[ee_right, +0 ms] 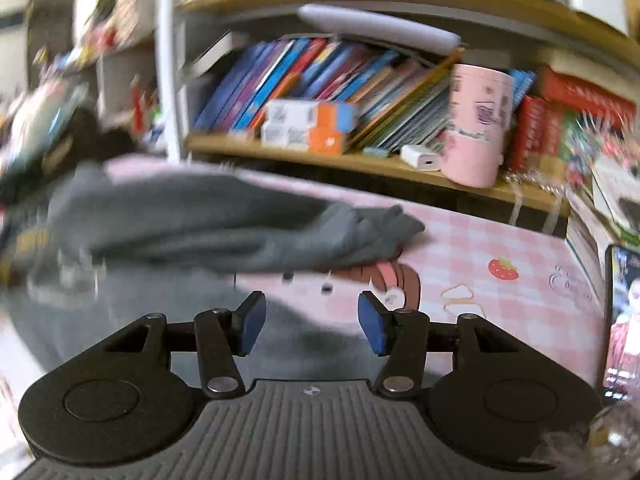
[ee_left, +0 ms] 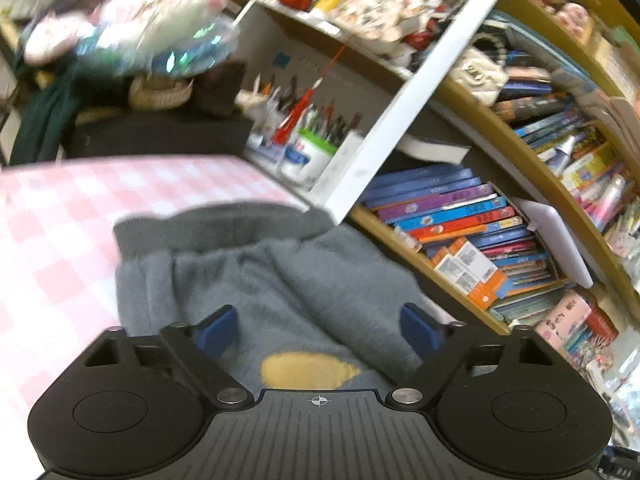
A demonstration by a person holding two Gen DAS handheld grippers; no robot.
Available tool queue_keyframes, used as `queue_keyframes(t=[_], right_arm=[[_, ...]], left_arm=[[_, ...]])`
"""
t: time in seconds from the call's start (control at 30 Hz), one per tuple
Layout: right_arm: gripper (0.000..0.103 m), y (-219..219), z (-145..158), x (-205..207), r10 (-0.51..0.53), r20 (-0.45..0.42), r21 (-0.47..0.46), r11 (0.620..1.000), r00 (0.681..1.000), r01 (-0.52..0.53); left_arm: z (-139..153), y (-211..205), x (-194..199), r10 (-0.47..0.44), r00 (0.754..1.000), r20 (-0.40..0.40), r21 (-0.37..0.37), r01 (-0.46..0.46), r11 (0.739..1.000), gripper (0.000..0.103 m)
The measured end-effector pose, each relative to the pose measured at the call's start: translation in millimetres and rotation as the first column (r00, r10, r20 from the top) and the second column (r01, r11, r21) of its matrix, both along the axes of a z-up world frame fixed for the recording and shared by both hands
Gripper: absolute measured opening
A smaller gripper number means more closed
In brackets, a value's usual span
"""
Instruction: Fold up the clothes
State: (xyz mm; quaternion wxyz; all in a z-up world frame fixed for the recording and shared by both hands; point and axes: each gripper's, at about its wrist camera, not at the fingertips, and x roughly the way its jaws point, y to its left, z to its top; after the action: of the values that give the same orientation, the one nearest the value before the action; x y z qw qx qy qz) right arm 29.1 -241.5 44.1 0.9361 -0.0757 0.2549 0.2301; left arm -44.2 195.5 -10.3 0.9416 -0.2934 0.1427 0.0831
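Note:
A grey fleece garment [ee_left: 256, 272] with a yellow patch [ee_left: 308, 370] lies bunched on the pink checked tablecloth [ee_left: 60, 220]. My left gripper [ee_left: 318, 330] hovers just above it, open, blue pads wide apart with only fleece below. In the right wrist view the same grey garment [ee_right: 200, 220] stretches across the left and middle, one sleeve end [ee_right: 380, 228] pointing right. My right gripper [ee_right: 312, 326] is open over the garment's near edge, nothing between its pads.
Shelves of books [ee_left: 460, 216] run close behind the table. A pen pot [ee_left: 304, 152] stands at the table's far corner. A pink cylinder [ee_right: 478, 120] sits on the lower shelf. A phone [ee_right: 620, 320] leans at the right edge.

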Motion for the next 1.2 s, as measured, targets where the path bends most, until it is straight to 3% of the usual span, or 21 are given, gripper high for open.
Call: queue_keyframes(t=[0.1, 0.13, 0.17, 0.3, 0.4, 0.47, 0.53, 0.6, 0.63, 0.7, 0.8, 0.9, 0.97, 1.03, 1.2], right_arm=[[0.050, 0.2, -9.1, -0.6, 0.014, -0.020, 0.002, 1.000, 1.000, -0.014], [0.050, 0.4, -12.0, -1.1, 0.021, -0.026, 0.006, 1.000, 0.999, -0.021], [0.051, 1.2, -14.3, -2.1, 0.035, -0.027, 0.010, 0.999, 0.999, -0.034], [0.053, 11.8, -21.8, -10.7, 0.118, -0.022, -0.053, 0.991, 0.993, -0.119], [0.053, 13.3, -24.1, -13.1, 0.142, -0.026, -0.069, 0.987, 0.990, -0.143], [0.053, 12.8, -24.8, -13.7, 0.147, -0.029, -0.069, 0.986, 0.989, -0.149], [0.053, 12.2, -25.5, -14.2, 0.153, -0.033, -0.069, 0.985, 0.988, -0.155], [0.053, 11.6, -26.2, -14.7, 0.159, -0.036, -0.069, 0.985, 0.987, -0.161], [0.053, 11.3, -26.6, -15.0, 0.162, -0.038, -0.070, 0.984, 0.986, -0.164], [0.053, 10.8, -27.3, -15.5, 0.167, -0.041, -0.070, 0.983, 0.985, -0.170], [0.053, 11.1, -27.4, -16.2, 0.168, -0.039, -0.074, 0.983, 0.985, -0.170], [0.054, 11.7, -27.3, -16.8, 0.166, -0.035, -0.080, 0.982, 0.985, -0.168], [0.055, 12.1, -27.2, -17.2, 0.165, -0.032, -0.084, 0.982, 0.986, -0.167], [0.055, 12.6, -27.1, -17.7, 0.164, -0.030, -0.088, 0.982, 0.986, -0.166], [0.055, 12.7, -27.6, -16.8, 0.163, -0.034, -0.088, 0.982, 0.986, -0.165]], left_arm=[[15.9, -8.2, 14.5, -0.103, 0.994, -0.037, 0.040, 0.104, 0.994, 0.057], [20.9, -11.8, 21.5, -0.142, 0.988, -0.061, 0.052, 0.145, 0.988, 0.040], [25.1, -16.6, 29.7, -0.187, 0.978, -0.090, 0.060, 0.193, 0.979, 0.030], [31.4, -40.9, 68.2, -0.351, 0.914, -0.202, 0.066, 0.370, 0.927, 0.022], [30.7, -50.6, 105.7, -0.370, 0.887, -0.275, 0.062, 0.400, 0.914, 0.018], [26.7, -49.6, 137.9, -0.341, 0.881, -0.328, 0.060, 0.380, 0.923, 0.011], [21.9, -46.2, 173.3, -0.287, 0.876, -0.388, 0.104, 0.352, 0.930, 0.007], [16.2, -32.4, 206.2, -0.176, 0.886, -0.428, 0.145, 0.260, 0.955, 0.004], [13.3, -21.5, 219.1, -0.106, 0.896, -0.431, 0.143, 0.184, 0.973, 0.004], [5.1, 7.3, 228.1, 0.028, 0.917, -0.397, 0.038, -0.014, 0.999, 0.004], [0.5, 25.4, 225.5, 0.099, 0.925, -0.367, -0.051, -0.126, 0.991, 0.005], [16.5, 21.1, 210.7, 0.060, 0.945, -0.321, 0.007, -0.061, 0.998, 0.009], [33.2, 14.2, 188.9, 0.034, 0.962, -0.272, 0.081, -0.012, 0.997, 0.028], [45.7, 10.1, 161.3, 0.018, 0.969, -0.245, 0.142, 0.018, 0.990, 0.040], [54.9, 6.9, 90.5, 0.028, 0.955, -0.294, 0.268, 0.055, 0.962, 0.057]])
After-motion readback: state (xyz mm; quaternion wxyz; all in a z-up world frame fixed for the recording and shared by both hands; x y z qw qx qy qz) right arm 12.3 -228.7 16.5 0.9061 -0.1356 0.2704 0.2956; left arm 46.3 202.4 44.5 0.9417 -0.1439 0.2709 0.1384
